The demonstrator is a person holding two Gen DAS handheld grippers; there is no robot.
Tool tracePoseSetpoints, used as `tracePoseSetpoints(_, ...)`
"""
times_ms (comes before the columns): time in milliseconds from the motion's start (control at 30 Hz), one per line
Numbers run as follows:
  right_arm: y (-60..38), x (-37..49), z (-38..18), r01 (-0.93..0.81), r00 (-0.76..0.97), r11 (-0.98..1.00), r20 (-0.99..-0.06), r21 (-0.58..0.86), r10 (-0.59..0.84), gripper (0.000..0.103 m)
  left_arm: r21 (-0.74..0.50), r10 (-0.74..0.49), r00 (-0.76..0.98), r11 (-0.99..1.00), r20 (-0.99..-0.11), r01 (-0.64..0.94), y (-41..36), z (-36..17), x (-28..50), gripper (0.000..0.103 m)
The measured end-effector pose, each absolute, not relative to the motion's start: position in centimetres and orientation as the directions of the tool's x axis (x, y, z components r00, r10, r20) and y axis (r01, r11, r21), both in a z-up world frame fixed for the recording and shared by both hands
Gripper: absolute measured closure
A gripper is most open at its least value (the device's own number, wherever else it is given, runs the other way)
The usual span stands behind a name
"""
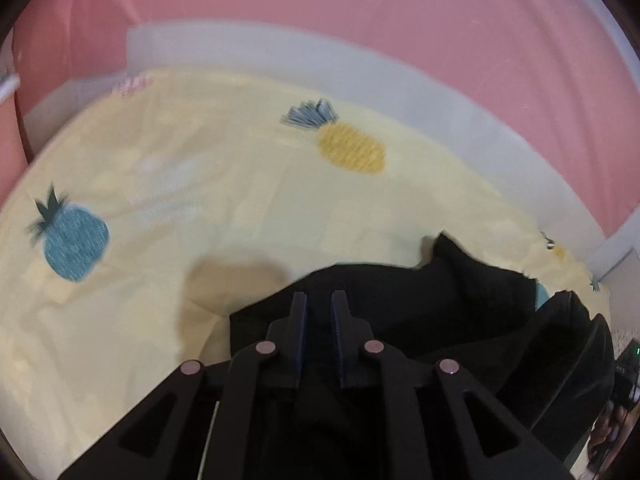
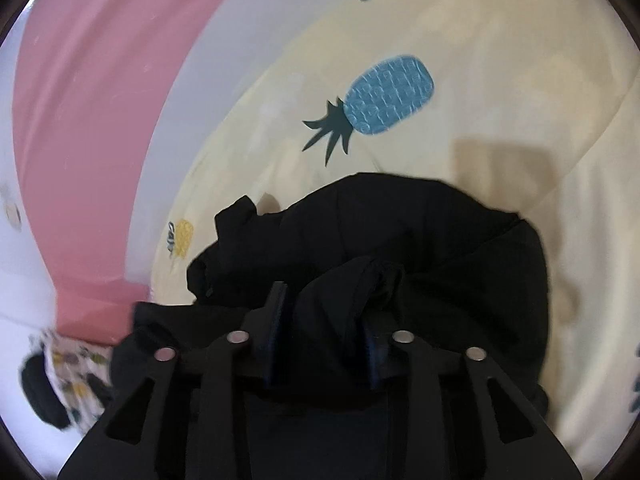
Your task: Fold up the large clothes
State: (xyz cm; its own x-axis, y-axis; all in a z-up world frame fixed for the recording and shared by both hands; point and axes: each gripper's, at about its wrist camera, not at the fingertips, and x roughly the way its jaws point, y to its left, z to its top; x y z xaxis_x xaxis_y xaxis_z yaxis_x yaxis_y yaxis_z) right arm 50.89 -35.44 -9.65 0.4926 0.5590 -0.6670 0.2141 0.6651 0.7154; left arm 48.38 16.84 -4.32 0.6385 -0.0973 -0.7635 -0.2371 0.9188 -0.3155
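Yellow pineapple-print sheet (image 1: 240, 184) beneath pink wall (image 1: 360, 8)

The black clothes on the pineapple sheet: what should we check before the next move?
1. Black garment lies on the yellow sheet: ok.
2. Garment spread flat: not ok, it is bunched.
3. Left gripper has cloth in its nearly closed jaws: cannot tell, black on black.
4. Right gripper has cloth between its jaws: ok, a bunched fold sits there.
5. Right jaws pressing that fold: cannot tell.
6. Sheet beyond the garment free for folding: ok.
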Motion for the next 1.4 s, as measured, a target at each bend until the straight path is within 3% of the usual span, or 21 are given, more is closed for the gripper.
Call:
tracePoseSetpoints(100,-36.2,49.9,-8.2,0.131,0.56,0.627,-0.579,0.768,0.593,0.037,-0.397,-0.152,0.662,0.887,-0.734,-0.235,18.1,-4.4,48.0,0.065)
tracePoseSetpoints(133,-36.6,49.4,-7.4,0.101,0.587,0.626,-0.554,0.773,0.59,0.028,-0.402,-0.146,0.682,0.886,-0.716,-0.232,18.6,-3.8,47.4,0.048)
tracePoseSetpoints(167,-37.3,48.6,-6.1,0.068,0.635,0.64,-0.528,0.766,0.564,0.026,-0.405,-0.13,0.709,0.884,-0.693,-0.234,19.3,-3.0,46.6,0.038)
tracePoseSetpoints(300,-38.3,45.9,-3.1,0.0,0.724,0.741,-0.511,0.671,0.464,0.026,-0.515,-0.142,0.798,0.825,-0.586,-0.232,22.3,-0.6,43.3,0.03)
tracePoseSetpoints(433,-35.2,45.3,-4.0,-0.052,0.64,0.843,-0.63,0.535,0.44,0.026,-0.537,-0.26,0.746,0.829,-0.614,-0.153,20.0,-1.7,41.6,0.028)
tracePoseSetpoints(567,-31.3,44.7,-4.8,-0.15,0.612,0.904,-0.681,0.399,0.402,0.026,-0.476,-0.406,0.642,0.876,-0.651,0.071,12.8,-3.8,41.3,0.029)
tracePoseSetpoints(633,-29.6,45.6,-5.9,-0.135,0.615,0.957,-0.735,0.258,0.285,0.026,-0.385,-0.379,0.633,0.913,-0.675,0.137,9.5,-4.7,42.1,0.029)
tracePoseSetpoints(733,-29.8,48.1,-8.4,-0.044,0.596,0.992,-0.794,0.115,0.118,0.026,-0.223,-0.226,0.662,0.971,-0.715,0.09,7.4,-6.9,45.0,0.028)
tracePoseSetpoints(833,-32.1,49.6,-9.9,0.029,0.577,0.976,-0.801,0.217,0.161,0.026,-0.219,-0.176,0.672,0.975,-0.719,0.021,8.3,-8.3,47.6,0.028)
tracePoseSetpoints(1100,-33.3,48.2,-9.0,0.05,0.603,0.96,-0.775,0.276,0.191,0.026,-0.15,-0.094,0.678,0.988,-0.729,-0.024,9.0,-7.3,46.2,0.031)
tracePoseSetpoints(1333,-37.0,38.6,-8.5,0.063,0.639,0.884,-0.7,0.462,0.32,0.026,-0.287,-0.12,0.72,0.951,-0.684,-0.115,15.6,-5.7,36.2,0.03)
tracePoseSetpoints(1400,-37.7,35.4,-10.1,0.093,0.625,0.859,-0.701,0.503,0.343,0.026,-0.332,-0.129,0.716,0.931,-0.686,-0.15,17.1,-6.9,32.7,0.024)
